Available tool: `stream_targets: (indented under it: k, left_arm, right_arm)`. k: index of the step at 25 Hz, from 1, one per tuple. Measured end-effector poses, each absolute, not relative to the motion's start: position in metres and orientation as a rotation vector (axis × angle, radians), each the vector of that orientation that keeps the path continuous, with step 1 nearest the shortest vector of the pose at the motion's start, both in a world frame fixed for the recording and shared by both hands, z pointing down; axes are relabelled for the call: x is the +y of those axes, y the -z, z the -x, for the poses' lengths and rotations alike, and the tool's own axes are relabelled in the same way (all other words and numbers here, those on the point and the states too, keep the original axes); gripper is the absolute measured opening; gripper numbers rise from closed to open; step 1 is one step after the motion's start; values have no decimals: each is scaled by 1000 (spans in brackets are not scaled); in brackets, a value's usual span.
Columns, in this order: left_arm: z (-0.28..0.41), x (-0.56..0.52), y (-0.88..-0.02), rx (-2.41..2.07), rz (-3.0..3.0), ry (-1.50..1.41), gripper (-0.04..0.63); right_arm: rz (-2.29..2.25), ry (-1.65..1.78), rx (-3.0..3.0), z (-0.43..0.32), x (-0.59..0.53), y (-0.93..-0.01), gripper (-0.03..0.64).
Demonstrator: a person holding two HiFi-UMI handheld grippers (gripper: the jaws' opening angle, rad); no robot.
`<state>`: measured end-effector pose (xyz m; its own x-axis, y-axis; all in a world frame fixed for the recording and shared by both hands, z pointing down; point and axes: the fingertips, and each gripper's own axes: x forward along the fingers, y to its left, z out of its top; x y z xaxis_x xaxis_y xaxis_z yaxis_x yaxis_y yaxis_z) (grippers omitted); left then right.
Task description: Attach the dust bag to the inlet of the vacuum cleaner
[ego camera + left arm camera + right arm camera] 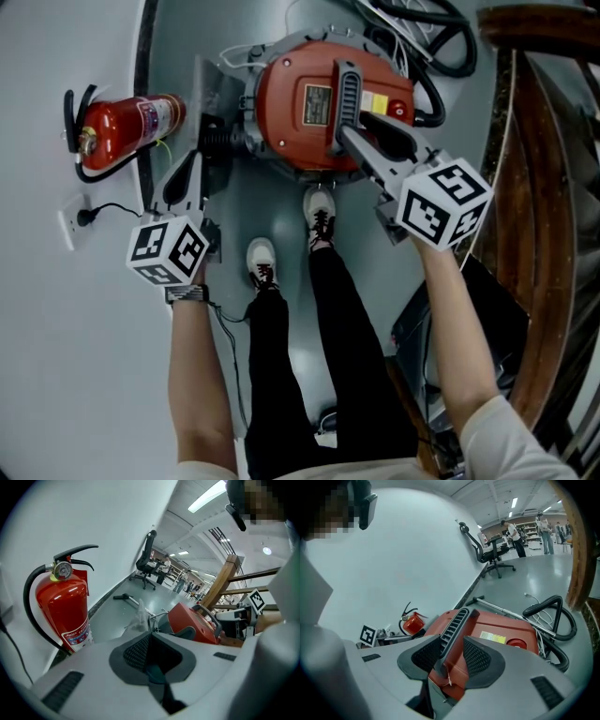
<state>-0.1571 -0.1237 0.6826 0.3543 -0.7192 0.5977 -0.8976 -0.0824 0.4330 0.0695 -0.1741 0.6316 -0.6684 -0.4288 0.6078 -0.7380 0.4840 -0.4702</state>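
The right gripper (453,656) is apart around the handle (454,624) of the vacuum cleaner (506,632), centre frame; the left gripper (152,660) is closed, empty.

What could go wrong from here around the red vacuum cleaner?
1. The right claw only straddles the grey ribbed handle of the red vacuum cleaner; a lift might slip onto the white shoes.
2. The left claw is close to the red fire extinguisher and might knock it.

head view: steeply down from above | gripper views: low, close, facing inward | shared: red vacuum cleaner (286,103)
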Motion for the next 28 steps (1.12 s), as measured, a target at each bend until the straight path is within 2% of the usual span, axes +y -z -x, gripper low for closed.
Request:
stream_targets:
  k: [7,28]
  left_arm:
    - [153,-123,-682,-1408,-1812,-260,9]
    - [147,-127,-680,-1332,-1877,-316,11]
  right_arm:
    - [-991,-1143,-2354,-72,-176,-635,188]
    - [-986,-1147,-2352,-70,-176,-633,187]
